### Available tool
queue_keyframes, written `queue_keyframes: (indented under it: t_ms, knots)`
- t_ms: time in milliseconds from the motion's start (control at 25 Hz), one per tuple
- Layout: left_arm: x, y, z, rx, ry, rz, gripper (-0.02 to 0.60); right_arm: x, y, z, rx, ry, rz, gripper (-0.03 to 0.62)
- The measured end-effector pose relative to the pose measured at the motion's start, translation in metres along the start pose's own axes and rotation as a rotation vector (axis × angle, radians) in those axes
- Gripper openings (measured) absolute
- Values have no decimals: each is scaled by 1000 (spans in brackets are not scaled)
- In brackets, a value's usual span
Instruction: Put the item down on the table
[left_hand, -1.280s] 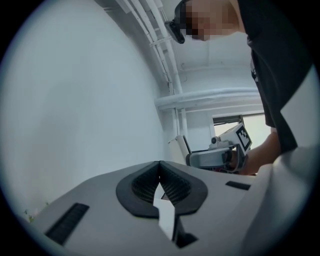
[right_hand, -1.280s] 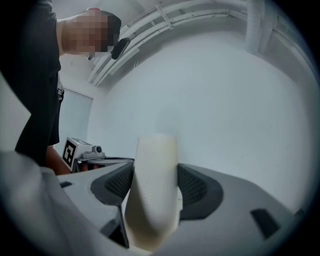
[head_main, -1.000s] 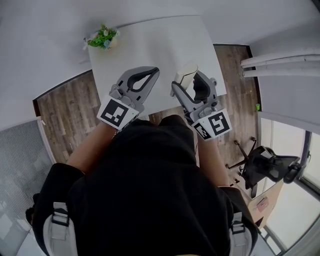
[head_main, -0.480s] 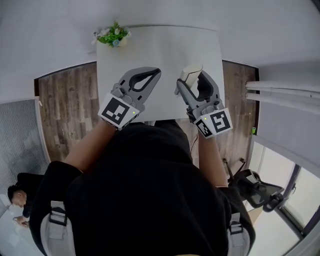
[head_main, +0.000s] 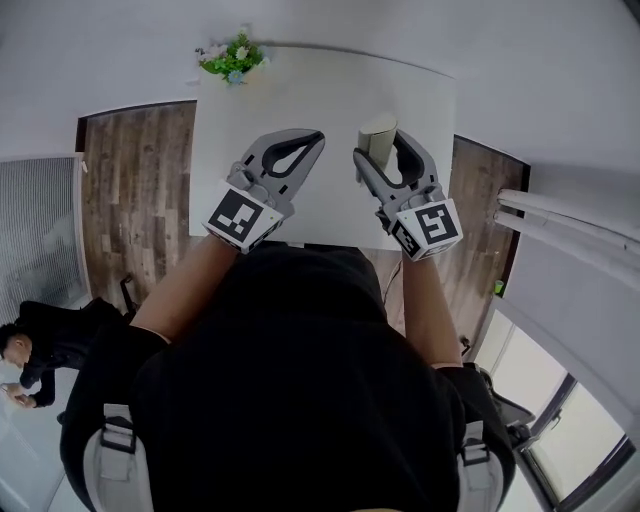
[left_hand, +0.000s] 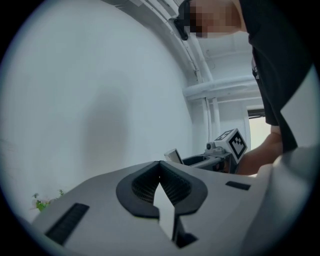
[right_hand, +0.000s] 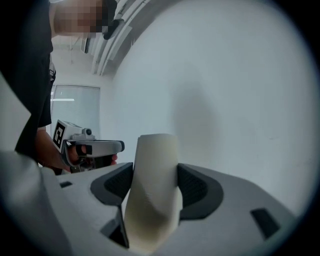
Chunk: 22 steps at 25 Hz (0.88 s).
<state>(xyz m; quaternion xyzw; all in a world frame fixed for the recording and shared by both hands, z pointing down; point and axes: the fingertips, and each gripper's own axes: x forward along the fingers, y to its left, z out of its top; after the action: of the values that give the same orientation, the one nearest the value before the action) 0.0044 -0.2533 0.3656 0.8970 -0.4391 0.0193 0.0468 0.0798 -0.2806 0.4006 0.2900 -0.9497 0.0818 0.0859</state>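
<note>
A cream, twisted block-shaped item (head_main: 377, 137) (right_hand: 152, 190) is clamped between the jaws of my right gripper (head_main: 381, 150) (right_hand: 155, 187), held above the white table (head_main: 330, 95) near its right half. The item sticks up past the jaw tips. My left gripper (head_main: 300, 150) (left_hand: 160, 182) hovers over the table's middle, jaws shut with nothing between them. In the left gripper view the right gripper and the item's top (left_hand: 173, 156) show beyond the jaws.
A small pot of green plants with pale flowers (head_main: 233, 57) stands at the table's far left corner. Wooden floor (head_main: 135, 180) lies to the left and right of the table. Another person (head_main: 30, 345) is at the lower left.
The head view has turned, so the table and plant sit more squarely ahead. Both grippers have moved slightly forward over the table. The right gripper still holds the item.
</note>
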Motion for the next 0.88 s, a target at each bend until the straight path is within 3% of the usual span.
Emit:
queue_keyframes:
  t_ms: [880]
  knots:
    - [22,7,-62,-38,96,119,-6,44,-44,-117,-138,391,131,282]
